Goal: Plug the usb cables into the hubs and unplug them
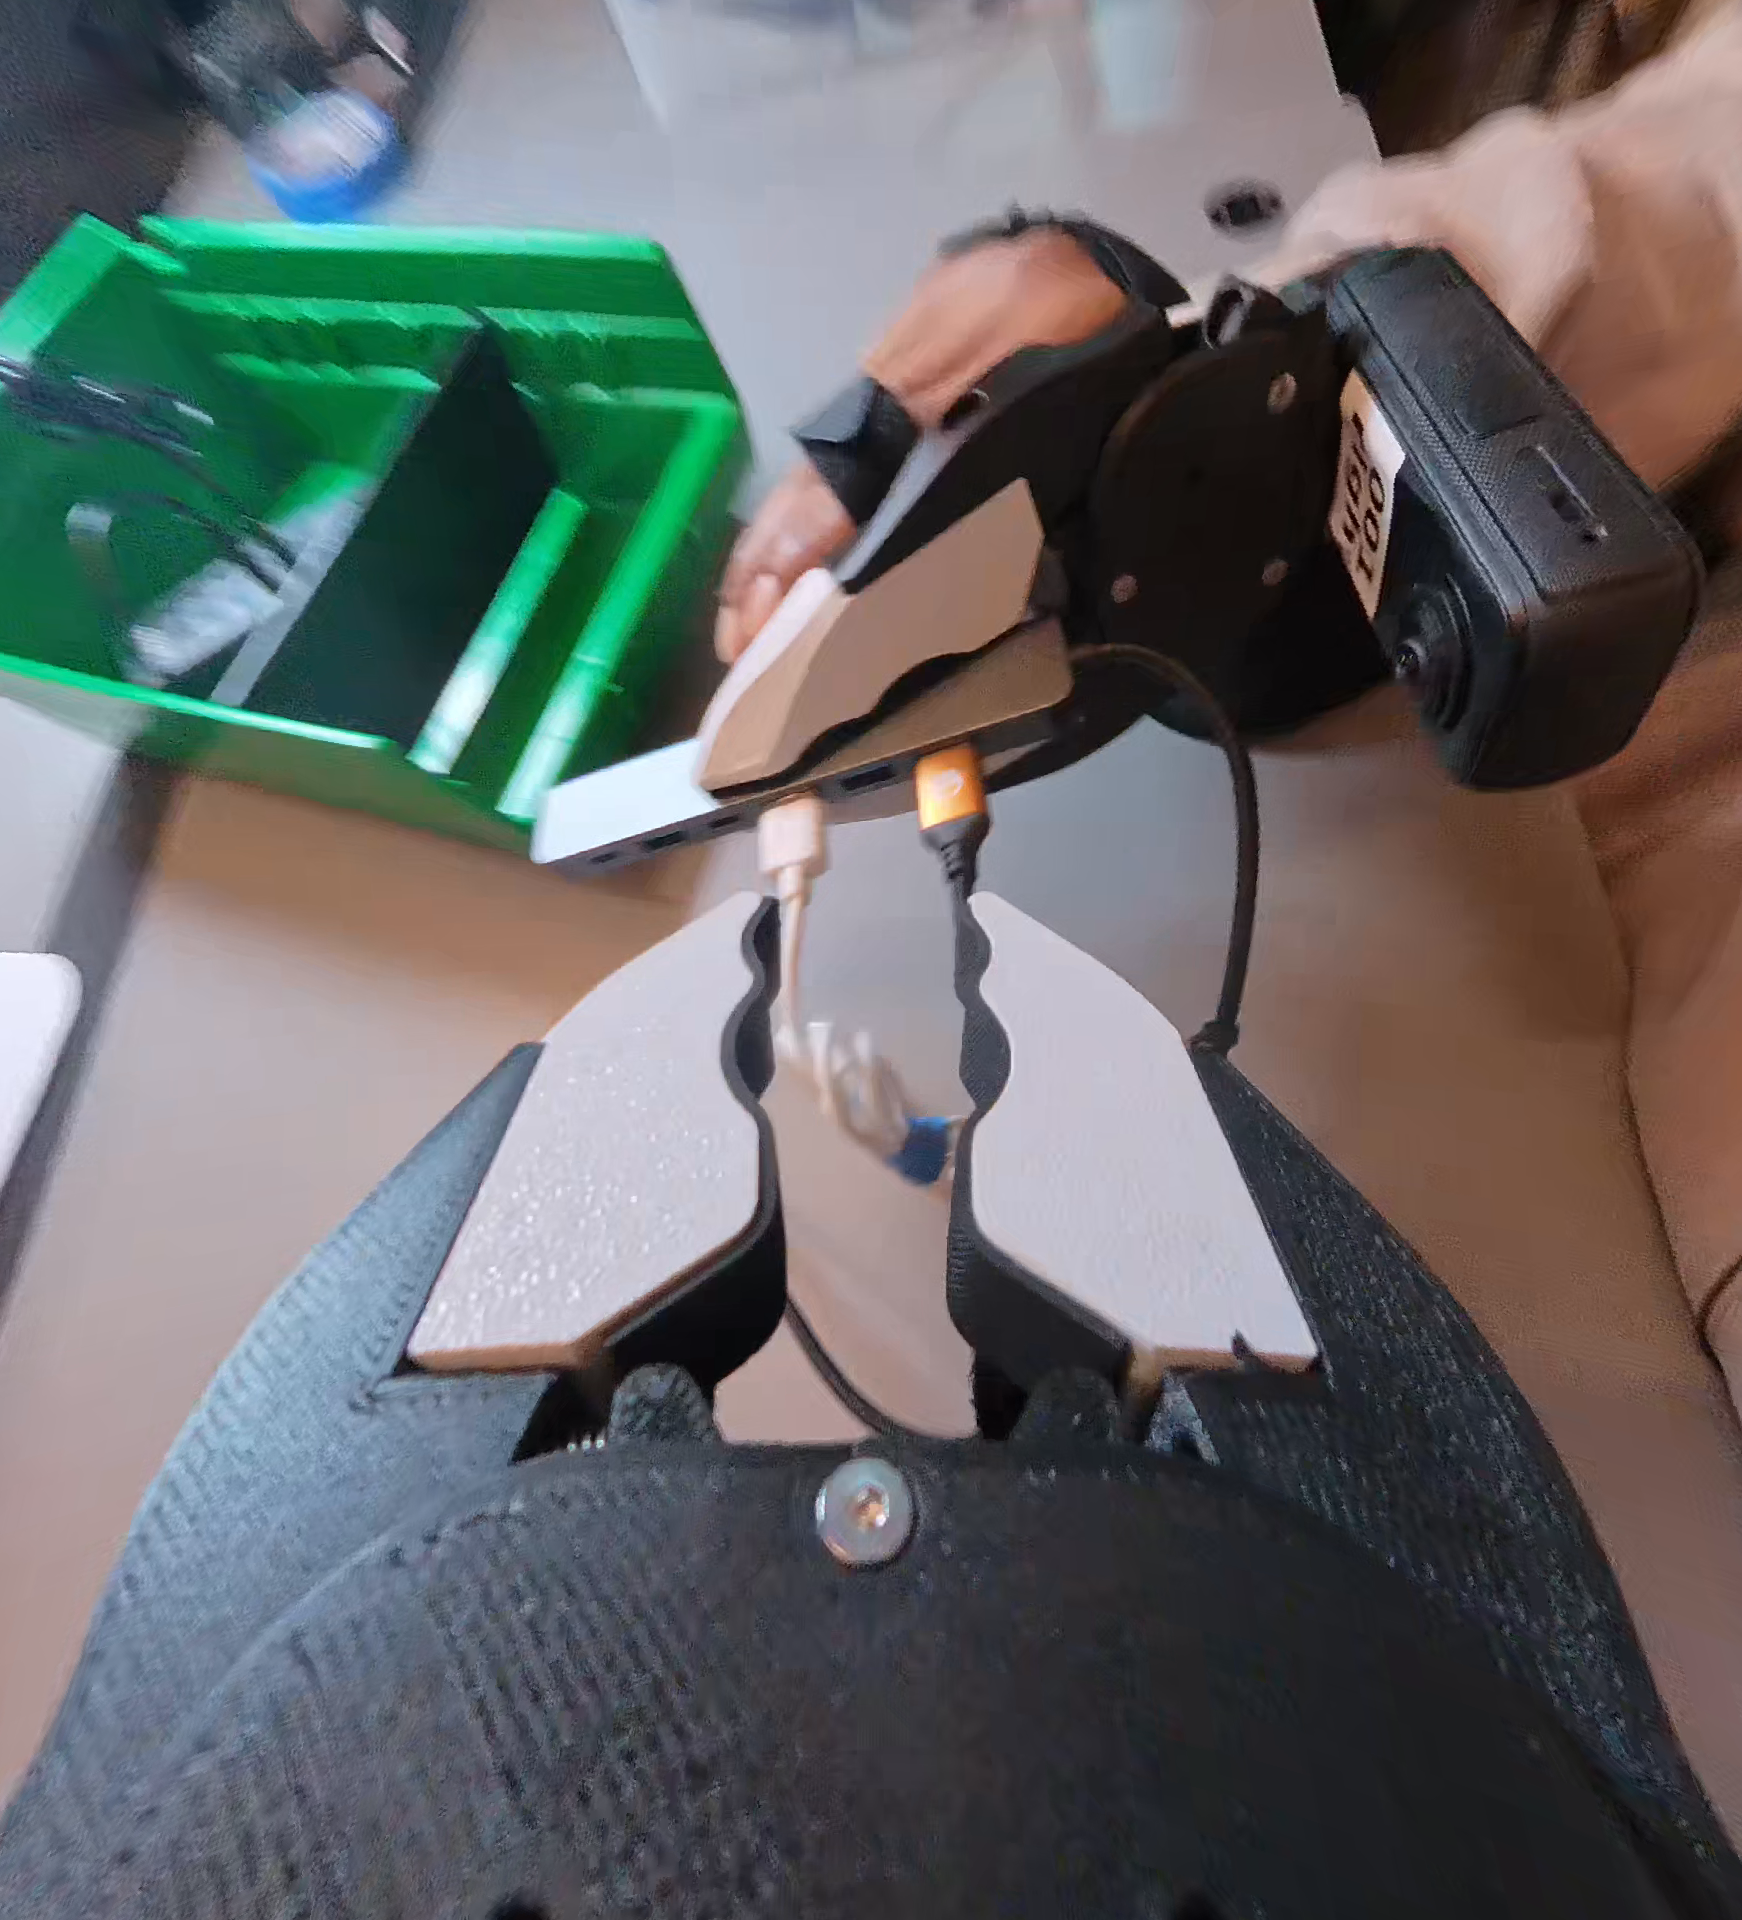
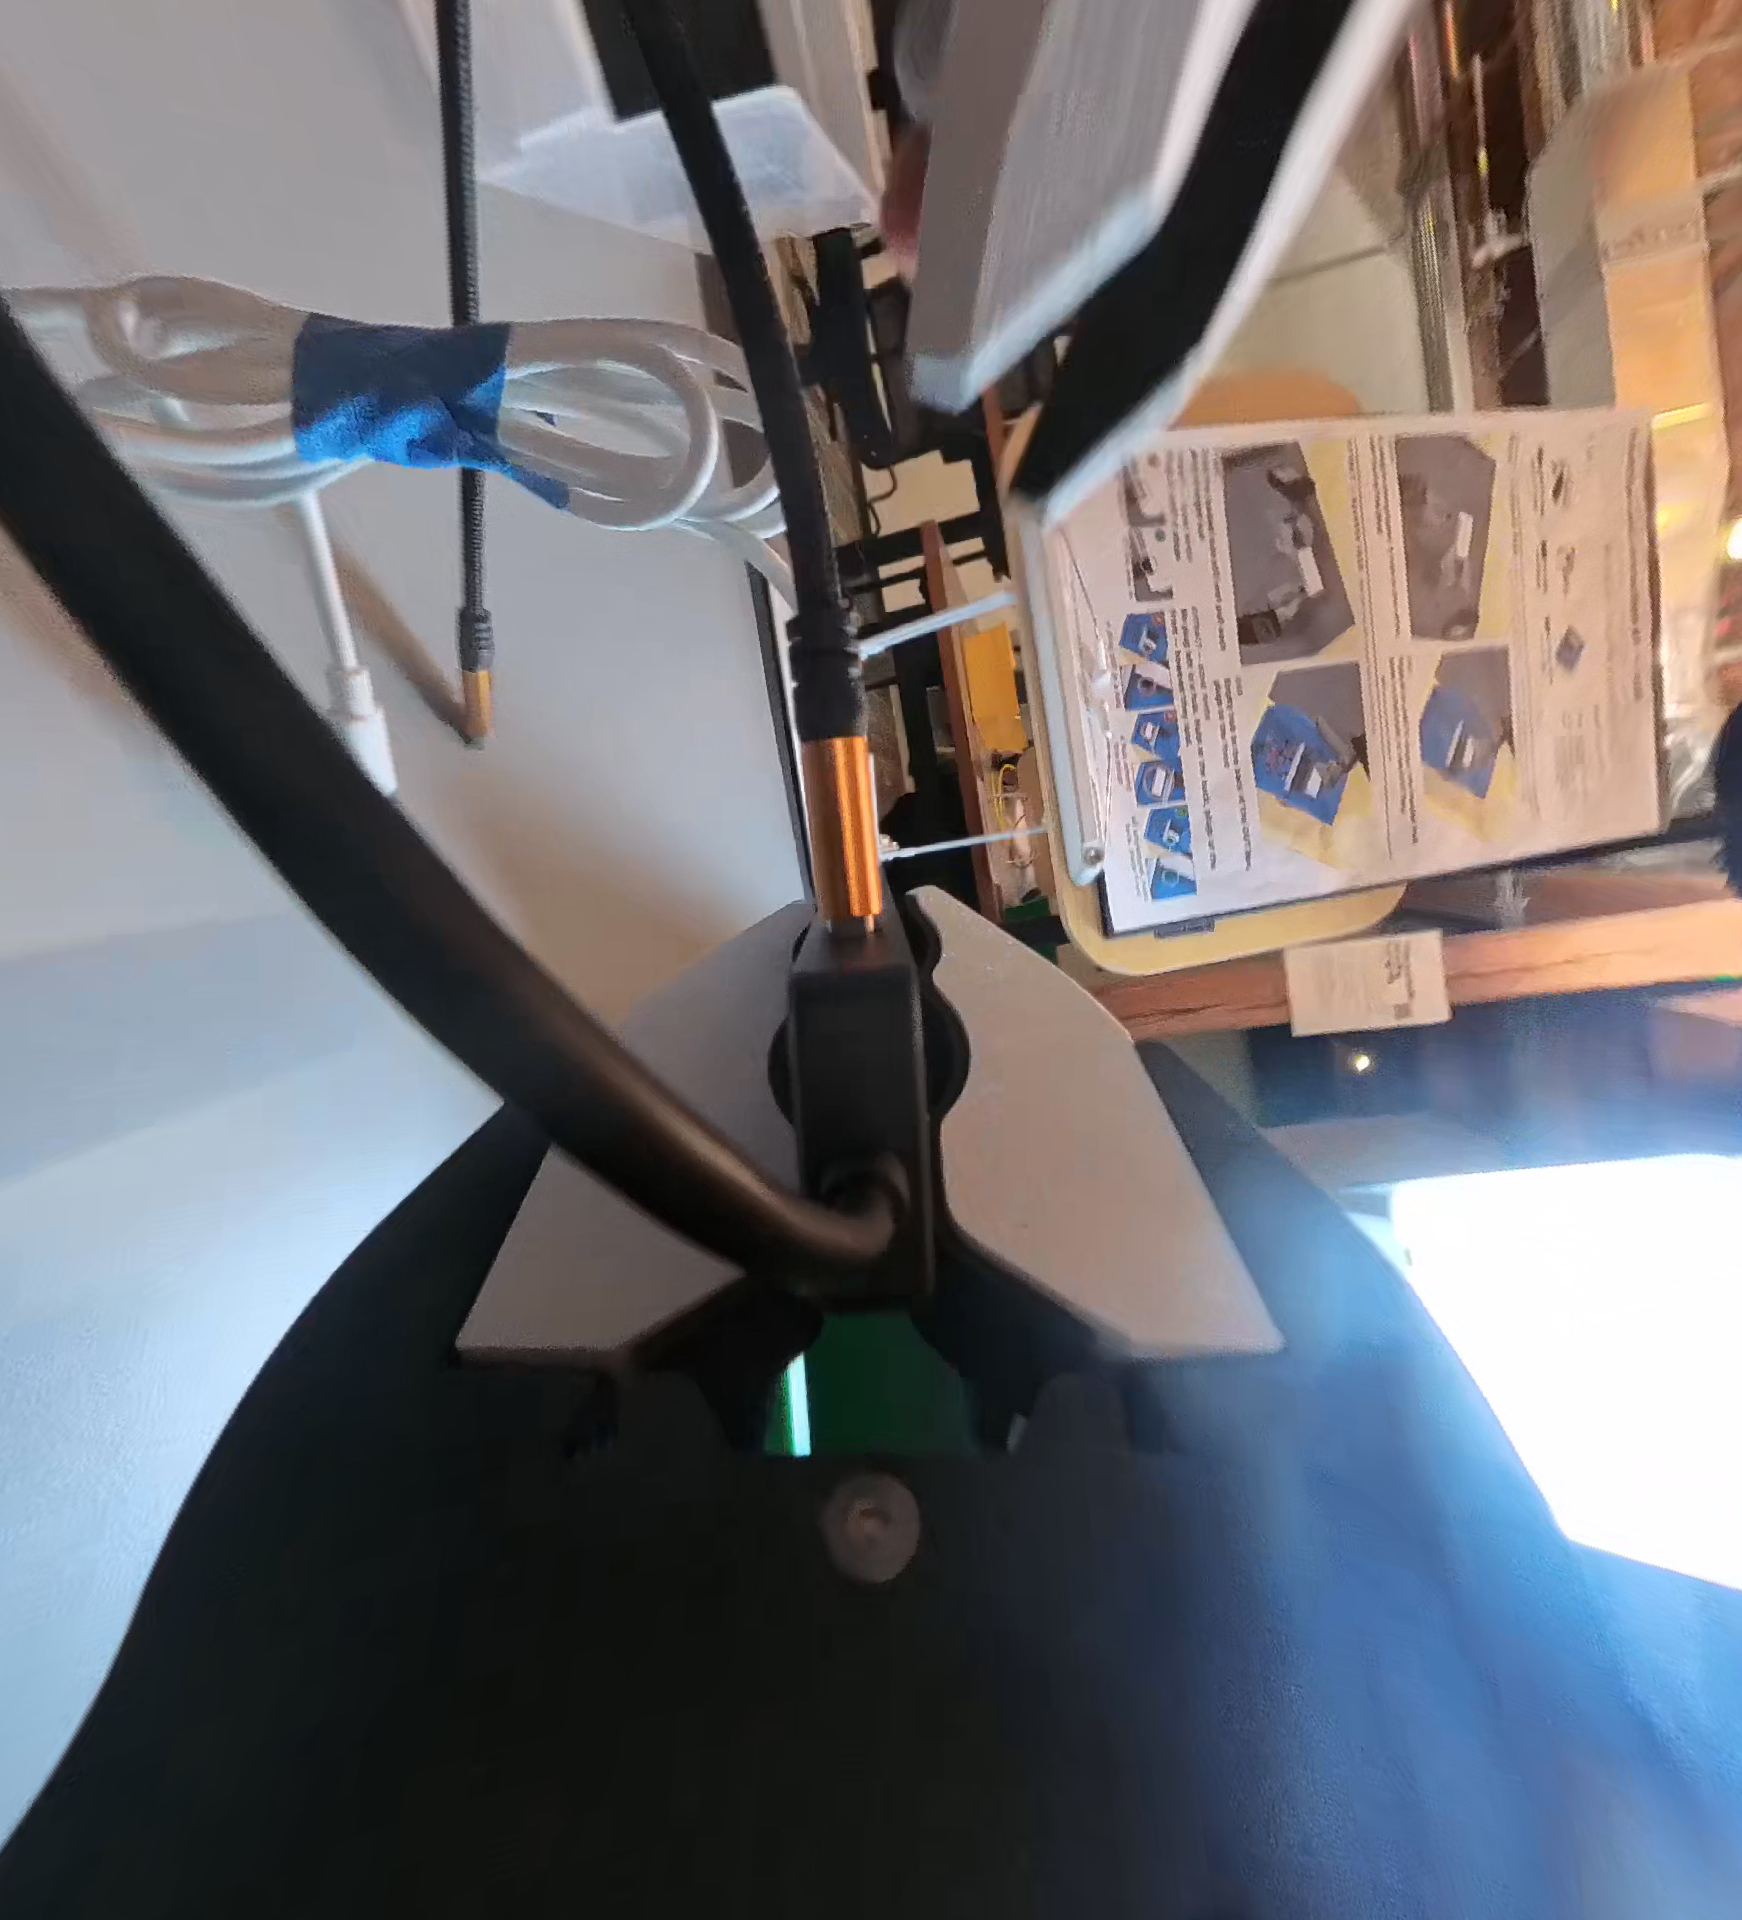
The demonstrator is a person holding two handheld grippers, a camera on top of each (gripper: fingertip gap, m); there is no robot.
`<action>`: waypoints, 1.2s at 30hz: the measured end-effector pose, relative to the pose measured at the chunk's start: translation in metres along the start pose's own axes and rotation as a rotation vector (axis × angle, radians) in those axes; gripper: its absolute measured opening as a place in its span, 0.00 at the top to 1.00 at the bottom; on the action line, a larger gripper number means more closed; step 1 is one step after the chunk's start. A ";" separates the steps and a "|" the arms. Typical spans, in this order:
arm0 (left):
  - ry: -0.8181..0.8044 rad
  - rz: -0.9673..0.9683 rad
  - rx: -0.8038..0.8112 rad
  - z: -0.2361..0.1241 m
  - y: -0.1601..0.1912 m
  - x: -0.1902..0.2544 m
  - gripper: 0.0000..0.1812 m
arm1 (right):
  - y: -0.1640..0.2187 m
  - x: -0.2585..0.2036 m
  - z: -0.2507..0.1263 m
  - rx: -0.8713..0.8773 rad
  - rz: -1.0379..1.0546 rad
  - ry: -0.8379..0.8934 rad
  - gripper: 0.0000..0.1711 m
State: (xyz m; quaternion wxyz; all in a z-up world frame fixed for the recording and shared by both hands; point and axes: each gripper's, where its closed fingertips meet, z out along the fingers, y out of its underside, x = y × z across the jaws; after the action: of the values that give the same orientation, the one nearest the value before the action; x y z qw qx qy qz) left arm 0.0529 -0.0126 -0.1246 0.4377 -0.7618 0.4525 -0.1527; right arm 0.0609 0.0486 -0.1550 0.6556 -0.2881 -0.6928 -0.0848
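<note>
Hub (image 1: 638,810) clamped in right gripper (image 1: 742,707), frame centre; white plug (image 1: 794,831) and orange plug (image 1: 950,790) seated; left gripper (image 1: 867,935) spread apart.

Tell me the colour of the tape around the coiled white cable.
Blue tape on the coiled white cable, clearest in the right wrist view.

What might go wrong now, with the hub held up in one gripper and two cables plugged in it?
1. The right gripper holds the hub above the table; a hard pull on a plug may make it slip.
2. The left gripper is open with the white plug and the orange plug both just ahead; it may close on the wrong one.
3. The hub's black cable hangs near and may snag.
</note>
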 end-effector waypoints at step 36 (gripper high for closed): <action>-0.306 -0.344 0.228 -0.054 0.128 -0.025 0.80 | 0.263 0.043 0.101 -0.768 0.243 -0.675 0.70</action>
State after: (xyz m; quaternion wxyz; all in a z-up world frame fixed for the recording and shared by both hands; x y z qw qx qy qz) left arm -0.0656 -0.0471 -0.1925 0.5520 -0.7874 0.2244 -0.1579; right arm 0.1089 0.3264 -0.1949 0.2483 -0.5972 -0.7460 -0.1587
